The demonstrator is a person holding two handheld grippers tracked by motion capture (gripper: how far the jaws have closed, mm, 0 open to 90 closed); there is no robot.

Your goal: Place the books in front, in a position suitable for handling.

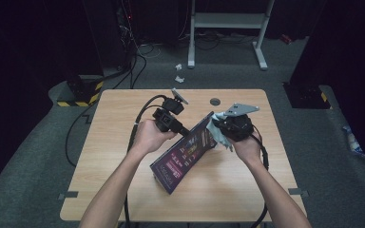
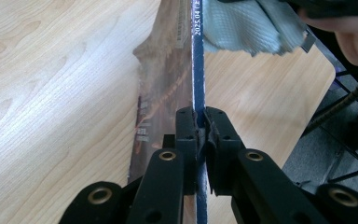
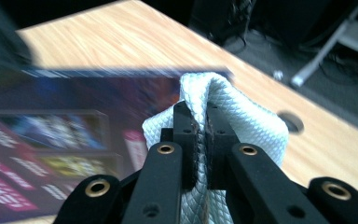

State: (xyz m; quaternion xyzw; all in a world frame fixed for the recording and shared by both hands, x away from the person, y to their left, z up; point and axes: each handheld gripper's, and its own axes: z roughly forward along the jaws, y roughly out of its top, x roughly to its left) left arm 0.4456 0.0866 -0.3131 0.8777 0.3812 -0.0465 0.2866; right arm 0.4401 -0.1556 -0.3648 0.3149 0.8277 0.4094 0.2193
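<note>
Wooden table (image 1: 123, 190) under dim room light: a magazine held on edge, a cloth at its far top corner.

From the left, the left gripper (image 1: 183, 129) pinches the upper edge of the magazine (image 1: 183, 156), jaws pressed tight on the thin spine in the left gripper view (image 2: 198, 93); the magazine stands tilted, its long axis running from the near bottom corner resting on the table up and away to the right. At that raised far end the right gripper (image 1: 220, 127) clamps a pale blue cloth (image 1: 215, 130) between pressed-together jaws, the fabric bulging around them (image 3: 242, 121) and touching the magazine's cover side. Wiping along the cover would, I judge, run down-left toward the left gripper. Beyond lies a cable hole (image 1: 215, 101); nothing stands between cloth and cover.
</note>
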